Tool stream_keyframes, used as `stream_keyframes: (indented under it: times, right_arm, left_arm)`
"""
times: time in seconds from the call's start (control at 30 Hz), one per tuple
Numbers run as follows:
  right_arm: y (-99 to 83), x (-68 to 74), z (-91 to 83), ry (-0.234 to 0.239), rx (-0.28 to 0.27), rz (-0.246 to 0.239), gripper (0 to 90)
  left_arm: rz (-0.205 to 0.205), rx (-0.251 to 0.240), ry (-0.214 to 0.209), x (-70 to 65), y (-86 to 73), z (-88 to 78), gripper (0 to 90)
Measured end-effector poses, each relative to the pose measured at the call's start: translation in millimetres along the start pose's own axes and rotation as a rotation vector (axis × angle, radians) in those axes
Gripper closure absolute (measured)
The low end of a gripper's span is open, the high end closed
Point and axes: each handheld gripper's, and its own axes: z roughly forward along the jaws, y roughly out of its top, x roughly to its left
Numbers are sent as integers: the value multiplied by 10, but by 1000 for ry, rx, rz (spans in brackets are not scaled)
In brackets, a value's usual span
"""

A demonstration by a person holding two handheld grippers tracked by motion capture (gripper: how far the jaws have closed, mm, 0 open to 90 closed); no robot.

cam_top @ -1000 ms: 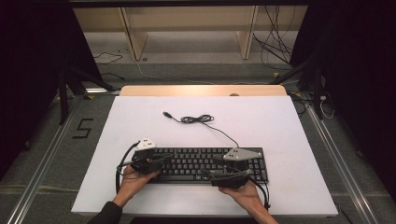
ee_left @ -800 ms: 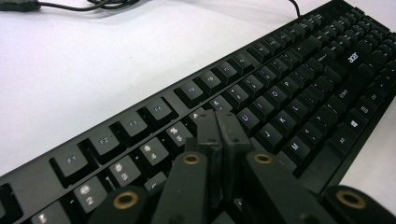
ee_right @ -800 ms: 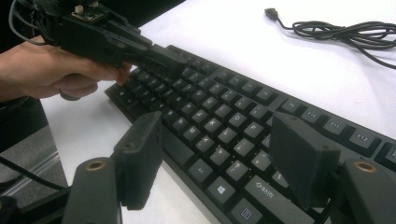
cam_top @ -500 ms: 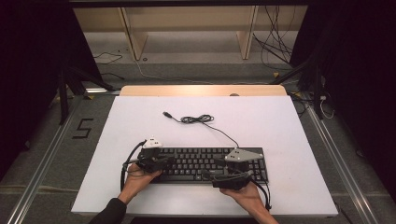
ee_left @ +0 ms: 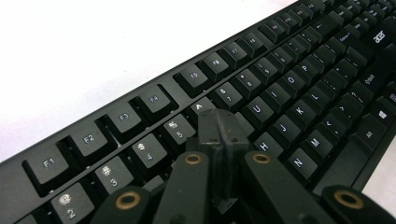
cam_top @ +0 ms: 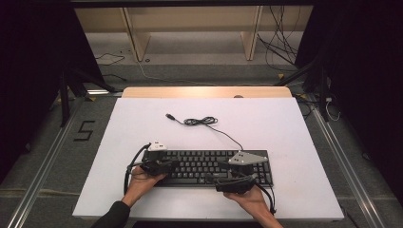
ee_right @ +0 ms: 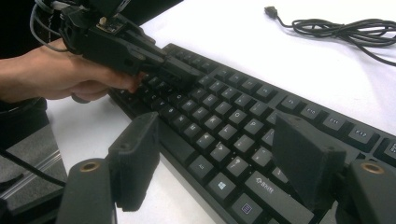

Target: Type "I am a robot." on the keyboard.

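With the left gripper (ee_left: 219, 128) closed empty over the keyboard (cam_top: 209, 166) near the table's (cam_top: 285, 123) front edge — apparently on key 6 — a slip hits neighbouring keys; the right gripper (ee_right: 219, 163) hangs open.

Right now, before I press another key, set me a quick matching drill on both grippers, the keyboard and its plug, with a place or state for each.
Things:
1. left gripper
2. right gripper
3. keyboard
4. USB plug

States or places:
A. jaws spread wide, at the keyboard's near edge
B. lies flat on the white table, black
C. jaws shut together, tips over the number row
D. loose on the table, plugged into nothing

Pairs: 1-C, 2-A, 3-B, 4-D
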Motion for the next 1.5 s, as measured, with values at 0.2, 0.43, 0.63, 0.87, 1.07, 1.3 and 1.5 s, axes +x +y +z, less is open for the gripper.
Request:
stream_keyframes:
  times: [0.2,0.43,0.63,0.87,1.07,1.3,1.5]
  right_arm:
    - [1,2,-2,-2,-4,-2,333]
    - [8,-4,-1,-5,-10,0,333]
    - [19,-7,9,-5,-6,-1,333]
    - [39,-14,51,-3,0,-5,335]
    - [72,-21,95,1,10,-7,369]
    - [118,-42,171,-13,48,-12,493]
    - [111,-62,235,-22,82,-23,665]
  left_arm:
    - [6,6,2,-3,10,-9,890]
    - [-1,-28,1,6,18,-94,850]
    - [-32,-81,-13,22,10,-216,771]
    - [-45,-130,-35,37,-40,-373,615]
    - [-65,-188,-53,20,-90,-495,466]
    - [-84,-261,-62,8,-163,-624,381]
    - [-97,-308,-60,12,-227,-724,332]
